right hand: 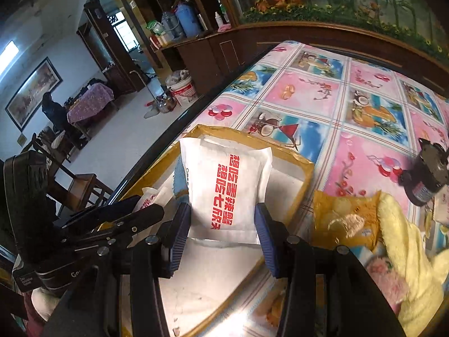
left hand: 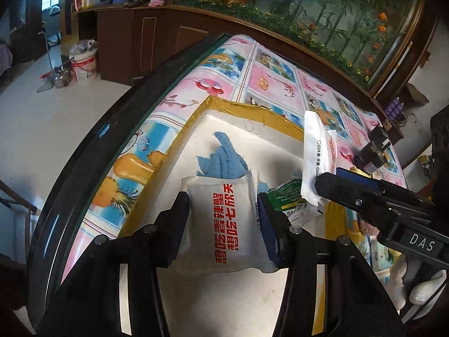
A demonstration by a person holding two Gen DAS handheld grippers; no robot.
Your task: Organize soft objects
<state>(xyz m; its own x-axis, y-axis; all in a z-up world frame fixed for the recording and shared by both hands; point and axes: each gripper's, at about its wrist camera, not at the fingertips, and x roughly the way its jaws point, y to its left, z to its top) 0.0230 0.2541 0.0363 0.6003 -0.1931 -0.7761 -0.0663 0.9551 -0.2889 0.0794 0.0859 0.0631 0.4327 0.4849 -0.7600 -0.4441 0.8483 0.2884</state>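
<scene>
Both grippers, left gripper (left hand: 224, 219) and right gripper (right hand: 221, 224), clench white packets (left hand: 221, 221) above the tray (left hand: 233, 118); lower each inside its yellow rim before releasing.

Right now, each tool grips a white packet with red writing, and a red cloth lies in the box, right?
No: the cloth lying in the box is blue, not red; the left wrist view shows it. The left tool and the right tool do each grip a white packet with red writing.

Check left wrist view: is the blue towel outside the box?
No. The blue towel lies inside the yellow-rimmed box, behind the white packet.
</scene>
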